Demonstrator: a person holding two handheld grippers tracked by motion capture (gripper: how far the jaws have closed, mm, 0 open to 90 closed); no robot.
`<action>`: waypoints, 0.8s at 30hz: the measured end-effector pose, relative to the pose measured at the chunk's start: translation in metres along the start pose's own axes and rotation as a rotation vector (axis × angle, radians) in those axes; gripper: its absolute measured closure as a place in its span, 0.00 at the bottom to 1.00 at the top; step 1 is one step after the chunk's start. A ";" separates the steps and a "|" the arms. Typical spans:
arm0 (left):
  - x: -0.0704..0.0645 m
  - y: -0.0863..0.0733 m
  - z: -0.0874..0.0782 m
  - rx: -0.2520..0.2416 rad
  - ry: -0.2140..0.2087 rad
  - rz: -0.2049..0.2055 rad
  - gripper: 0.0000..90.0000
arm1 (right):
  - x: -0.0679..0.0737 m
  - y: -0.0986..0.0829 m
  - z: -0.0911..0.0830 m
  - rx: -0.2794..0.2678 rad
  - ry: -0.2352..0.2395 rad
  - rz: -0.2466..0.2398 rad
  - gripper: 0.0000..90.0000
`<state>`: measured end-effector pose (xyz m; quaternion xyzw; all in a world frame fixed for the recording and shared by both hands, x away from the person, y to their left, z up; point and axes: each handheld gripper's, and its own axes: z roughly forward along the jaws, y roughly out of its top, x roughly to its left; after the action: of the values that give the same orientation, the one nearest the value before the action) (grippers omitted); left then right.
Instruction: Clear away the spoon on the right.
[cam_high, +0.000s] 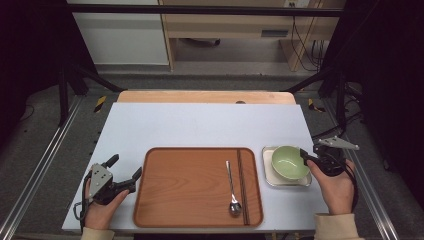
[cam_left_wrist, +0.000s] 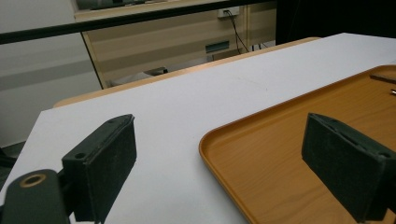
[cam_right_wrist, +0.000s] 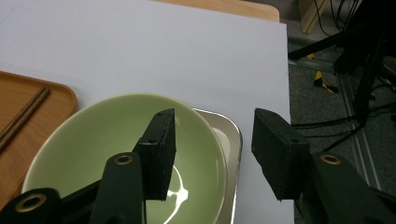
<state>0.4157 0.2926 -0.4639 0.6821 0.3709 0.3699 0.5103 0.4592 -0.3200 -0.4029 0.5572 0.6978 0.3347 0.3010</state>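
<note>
- no readable text, labels, brands or numbers anywhere
- green bowl (cam_high: 290, 162), metal dish (cam_high: 267, 175), wooden tray (cam_high: 165, 200): plain, no markings
- grey label plate on far cabinet (cam_high: 274, 33): too small, blurred, unreadable

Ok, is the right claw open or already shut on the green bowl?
Open. In the right gripper view the right claw straddles the green bowl's rim, one jaw inside, one outside, with a clear gap between them.
</note>
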 end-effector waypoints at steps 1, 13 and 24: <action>0.000 0.000 0.000 0.000 0.000 0.000 0.11 | -0.002 -0.001 0.001 0.005 -0.002 0.000 0.56; -0.001 0.000 0.000 0.006 -0.002 0.005 0.11 | -0.013 -0.015 0.017 0.087 0.035 0.062 0.62; -0.002 0.000 0.001 0.008 -0.001 0.008 0.11 | -0.015 -0.020 0.024 0.139 0.073 0.090 0.70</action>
<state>0.4157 0.2906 -0.4644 0.6856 0.3696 0.3701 0.5063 0.4698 -0.3345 -0.4325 0.5949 0.7041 0.3186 0.2209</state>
